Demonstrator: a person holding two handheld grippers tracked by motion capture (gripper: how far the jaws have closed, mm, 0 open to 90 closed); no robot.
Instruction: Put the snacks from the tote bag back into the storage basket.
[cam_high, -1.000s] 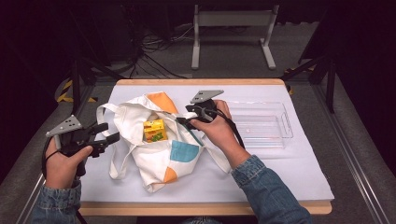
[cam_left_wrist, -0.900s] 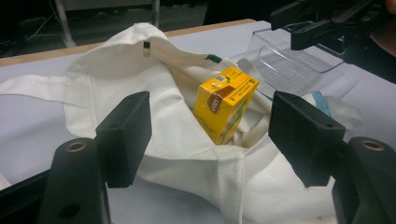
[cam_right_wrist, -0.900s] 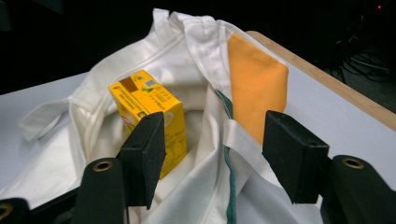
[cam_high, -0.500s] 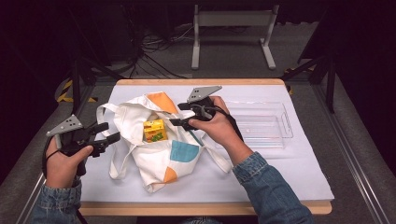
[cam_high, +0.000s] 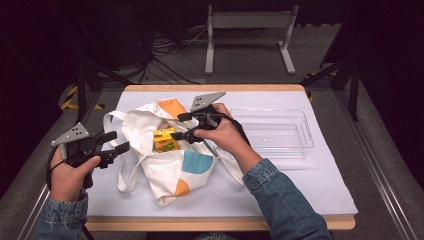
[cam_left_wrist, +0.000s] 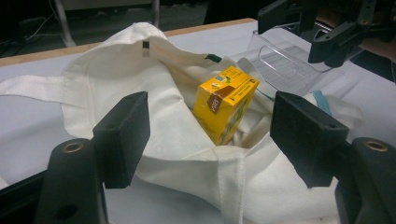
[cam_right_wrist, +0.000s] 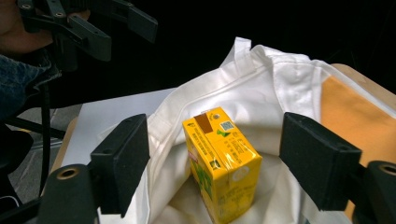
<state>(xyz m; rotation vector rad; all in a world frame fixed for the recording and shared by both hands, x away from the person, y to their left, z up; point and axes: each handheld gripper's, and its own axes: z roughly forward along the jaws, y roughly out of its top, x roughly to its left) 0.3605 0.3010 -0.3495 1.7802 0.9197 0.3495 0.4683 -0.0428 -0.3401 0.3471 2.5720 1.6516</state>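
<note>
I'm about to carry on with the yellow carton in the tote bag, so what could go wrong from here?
The yellow carton leans on loose cloth, so it may tip. The right gripper, fingers just opened, holds nothing; closing could pinch the tote bag fabric. The left gripper is open and not holding the bag's mouth, which may sag shut.

A clear plastic tray (cam_high: 272, 133) lay on the white sheet (cam_high: 300, 185) that covered the desk (cam_high: 210, 223), toward its right side. Beyond the desk's far edge stood a grey metal frame (cam_high: 249, 30) on the floor, with a tangle of dark cables (cam_high: 167, 52) just to its left.
</note>
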